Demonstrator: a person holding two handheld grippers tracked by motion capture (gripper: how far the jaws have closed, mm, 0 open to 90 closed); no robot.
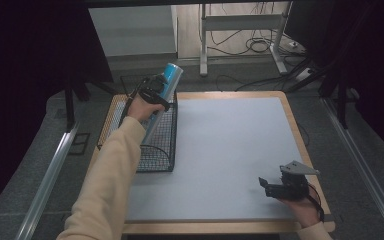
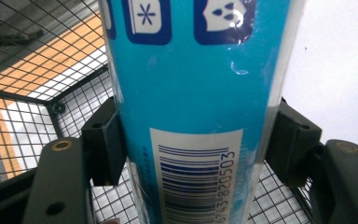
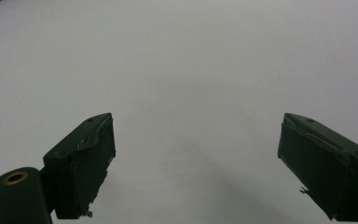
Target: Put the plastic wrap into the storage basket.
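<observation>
And there's the tall blue cylindrical tube with a clear plastic wrap [image 1: 166, 89], tilted over the black wire mesh basket [image 1: 162, 150], its upper end leaning away past the basket's far rim and its lower part down inside the mesh. The left gripper [image 1: 152, 90] has it clamped, both black jaws pressed against the tube's sides; in the left gripper view the tube [image 2: 198, 93] runs up between the pads with a white barcode label [image 2: 196, 179] facing the camera and dark blue icons near the top. The basket's mesh [image 2: 37, 93] shows behind it, wood underneath. The basket sits at the left edge of the grey-topped wooden tabletop [image 1: 230, 145]. Well away from the basket, near the tabletop's near right corner, the right gripper [image 1: 270, 186] hovers low, jaws spread wide with nothing between them over bare grey surface [image 3: 191, 70].
</observation>
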